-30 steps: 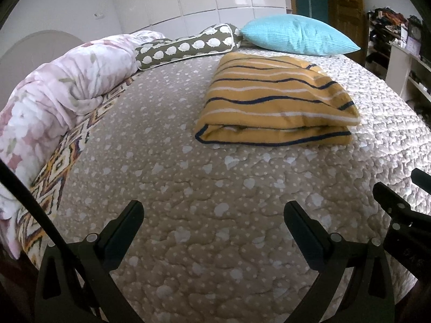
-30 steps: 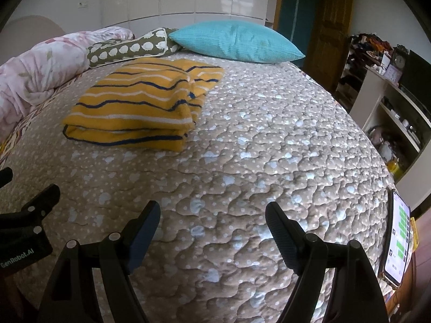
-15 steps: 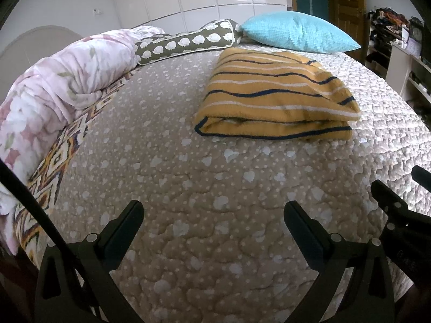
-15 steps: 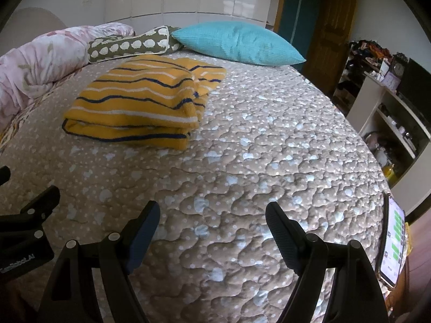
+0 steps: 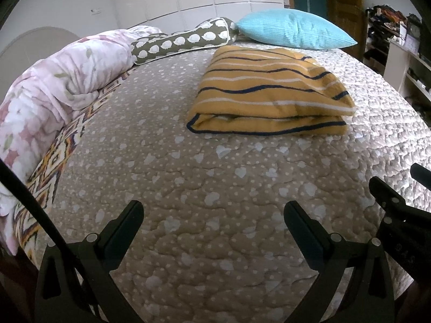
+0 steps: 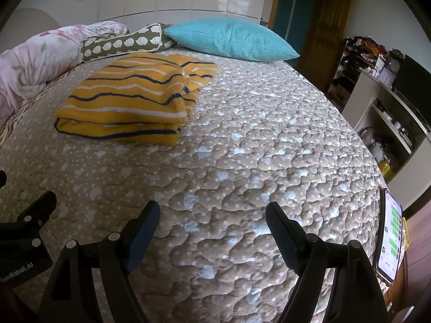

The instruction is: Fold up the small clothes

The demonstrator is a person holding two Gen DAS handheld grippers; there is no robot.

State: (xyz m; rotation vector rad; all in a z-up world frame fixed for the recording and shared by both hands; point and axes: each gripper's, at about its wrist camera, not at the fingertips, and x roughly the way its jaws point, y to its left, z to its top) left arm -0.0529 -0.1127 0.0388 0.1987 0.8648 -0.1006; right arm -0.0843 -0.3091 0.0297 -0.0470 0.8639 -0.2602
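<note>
A yellow garment with dark blue and white stripes [image 5: 269, 99] [image 6: 129, 102] lies folded into a thick rectangle on the beige quilted bedspread [image 5: 188, 188] [image 6: 256, 148]. My left gripper [image 5: 214, 216] stands open near the front of the bed, well short of the garment, with nothing between its fingers. My right gripper [image 6: 211, 216] is open too and holds nothing; the garment lies far ahead and to its left. Each gripper shows at the edge of the other's view.
A teal pillow [image 5: 293, 28] [image 6: 229, 39] and a green patterned bolster [image 5: 183, 40] lie at the head of the bed. A pink floral duvet [image 5: 62, 80] is bunched along the left. A lit phone [image 6: 390, 237] rests at the bed's right edge; shelves [image 6: 390, 113] stand beyond.
Both views have shifted slightly, bringing the folded garment a little higher and nearer. Both grippers have stayed open and the garment has not moved on the bed.
</note>
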